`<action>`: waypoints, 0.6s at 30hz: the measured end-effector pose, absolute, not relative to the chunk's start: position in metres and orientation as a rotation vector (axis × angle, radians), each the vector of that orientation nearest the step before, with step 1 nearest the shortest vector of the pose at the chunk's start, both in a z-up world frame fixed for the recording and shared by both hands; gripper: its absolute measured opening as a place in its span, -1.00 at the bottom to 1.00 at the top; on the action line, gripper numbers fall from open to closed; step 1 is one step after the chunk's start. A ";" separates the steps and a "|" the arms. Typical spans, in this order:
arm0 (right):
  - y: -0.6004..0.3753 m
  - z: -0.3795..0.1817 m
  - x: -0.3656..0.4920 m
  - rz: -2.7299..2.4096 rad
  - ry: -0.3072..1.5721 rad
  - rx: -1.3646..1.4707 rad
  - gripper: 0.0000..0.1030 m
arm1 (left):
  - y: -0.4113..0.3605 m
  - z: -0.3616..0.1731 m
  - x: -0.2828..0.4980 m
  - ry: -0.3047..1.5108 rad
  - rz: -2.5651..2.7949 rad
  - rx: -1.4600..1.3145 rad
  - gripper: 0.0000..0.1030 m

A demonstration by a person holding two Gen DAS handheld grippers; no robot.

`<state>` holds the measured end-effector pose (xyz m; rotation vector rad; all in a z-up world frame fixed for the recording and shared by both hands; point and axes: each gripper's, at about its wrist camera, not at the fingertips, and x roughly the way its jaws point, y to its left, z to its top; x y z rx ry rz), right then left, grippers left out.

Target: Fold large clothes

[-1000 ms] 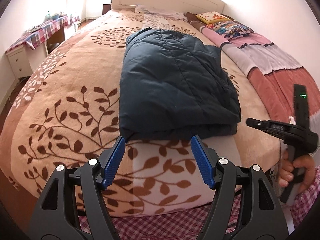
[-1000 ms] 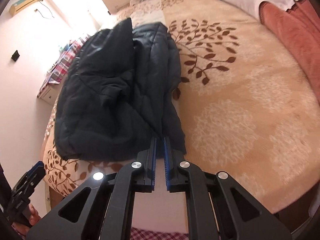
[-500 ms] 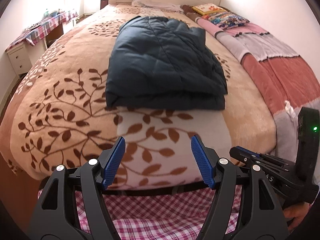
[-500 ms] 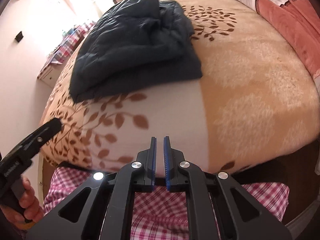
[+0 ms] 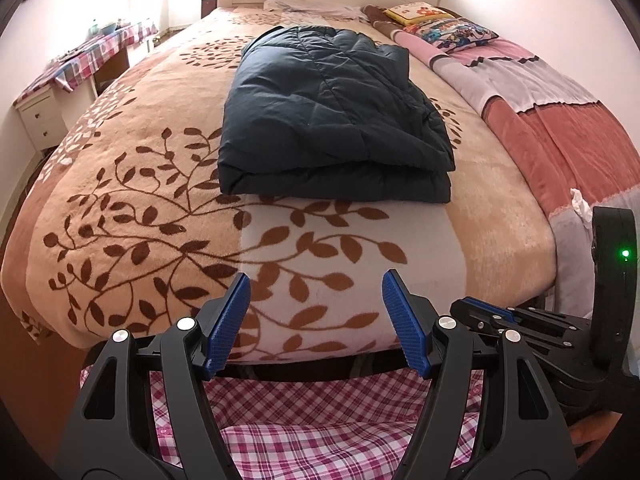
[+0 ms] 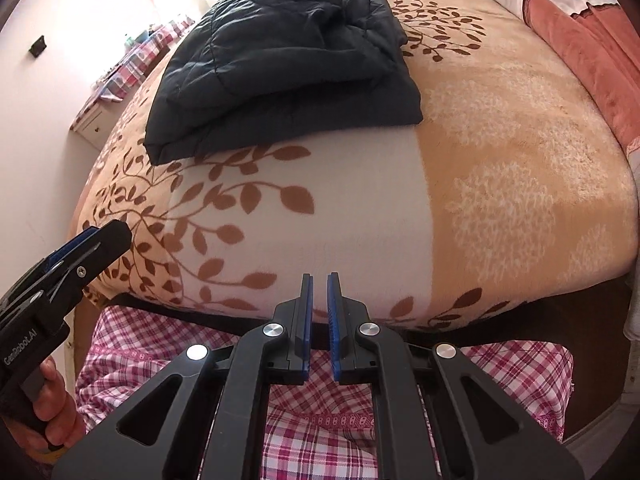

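A dark navy quilted jacket (image 5: 332, 116) lies folded into a thick rectangle in the middle of the bed; it also shows in the right wrist view (image 6: 280, 56). My left gripper (image 5: 316, 284) is open and empty, held off the foot of the bed, well short of the jacket. My right gripper (image 6: 318, 280) is shut with nothing between its blue pads, also off the bed's foot edge. The right gripper shows at the lower right of the left wrist view (image 5: 520, 320), and the left gripper at the left edge of the right wrist view (image 6: 80, 252).
A beige leaf-patterned blanket (image 5: 140, 200) covers the bed. A pink and grey striped quilt (image 5: 560, 120) and pillows (image 5: 452, 32) lie along the right side. A desk with a plaid cloth (image 5: 88, 56) stands at the left wall. Red plaid fabric (image 6: 320, 420) is below both grippers.
The right gripper let go of the jacket's near edge. Both grippers pulled back from the jacket to beyond the foot of the bed.
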<state>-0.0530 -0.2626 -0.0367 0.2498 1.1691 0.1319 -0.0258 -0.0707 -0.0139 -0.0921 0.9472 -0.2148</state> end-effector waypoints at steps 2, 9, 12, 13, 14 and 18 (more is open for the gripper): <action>-0.260 -0.039 -0.054 0.126 1.180 0.243 -0.82 | -0.070 -0.014 -0.027 0.947 -0.217 -0.094 0.32; -0.256 -0.029 -0.057 0.125 1.142 0.219 0.37 | -0.068 -0.011 -0.028 0.936 -0.216 -0.096 0.32; -0.252 -0.026 -0.058 0.132 1.132 0.199 0.37 | -0.068 -0.011 -0.029 0.935 -0.216 -0.095 0.32; -0.252 -0.026 -0.058 0.132 1.134 0.194 0.37 | -0.068 -0.011 -0.029 0.934 -0.216 -0.095 0.32; -0.251 -0.026 -0.058 0.130 1.135 0.190 0.37 | -0.068 -0.010 -0.030 0.932 -0.216 -0.095 0.32; -0.248 -0.025 -0.059 0.124 1.132 0.170 0.38 | -0.066 -0.009 -0.031 0.931 -0.213 -0.097 0.32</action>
